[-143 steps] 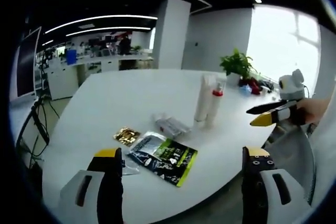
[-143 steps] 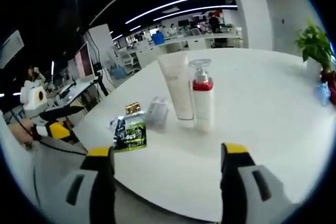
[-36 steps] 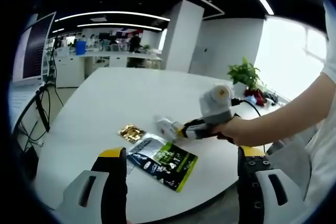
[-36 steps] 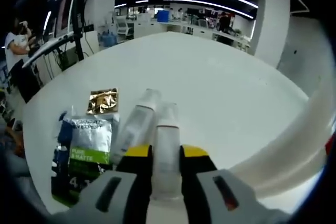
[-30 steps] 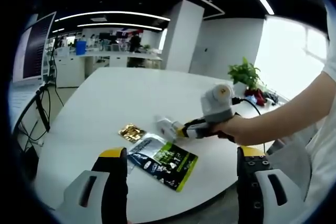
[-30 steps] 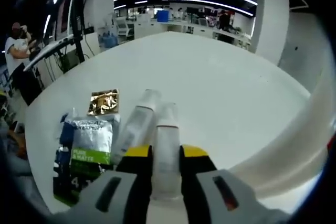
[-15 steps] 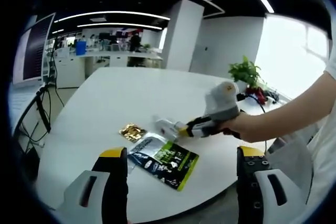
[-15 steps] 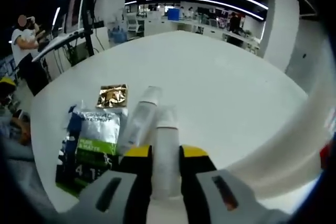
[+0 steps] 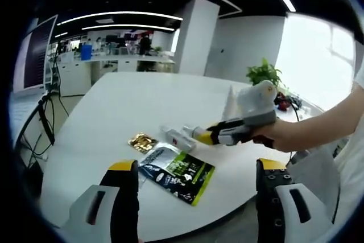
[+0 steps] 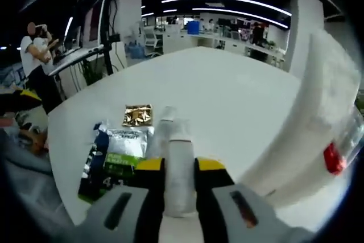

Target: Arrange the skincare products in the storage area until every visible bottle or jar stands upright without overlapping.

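Note:
My right gripper is shut on a small pale bottle, held lengthwise between its jaws and raised off the white table. A second small bottle lies on its side just left of it. In the left gripper view the right gripper comes in from the right with that bottle sticking out, above the lying bottle. A tall white tube and a pump bottle with a red collar stand close on the right. My left gripper hangs open over the table's near edge.
A gold sachet and a green-and-black sachet lie flat near the bottles. A potted plant stands at the table's far right. A person stands beyond the table's left side. A hand and arm hold the right gripper.
The right gripper stayed shut on the small bottle, lifted it off the table and drew it back to the right. The second bottle stays lying. The left gripper has not moved.

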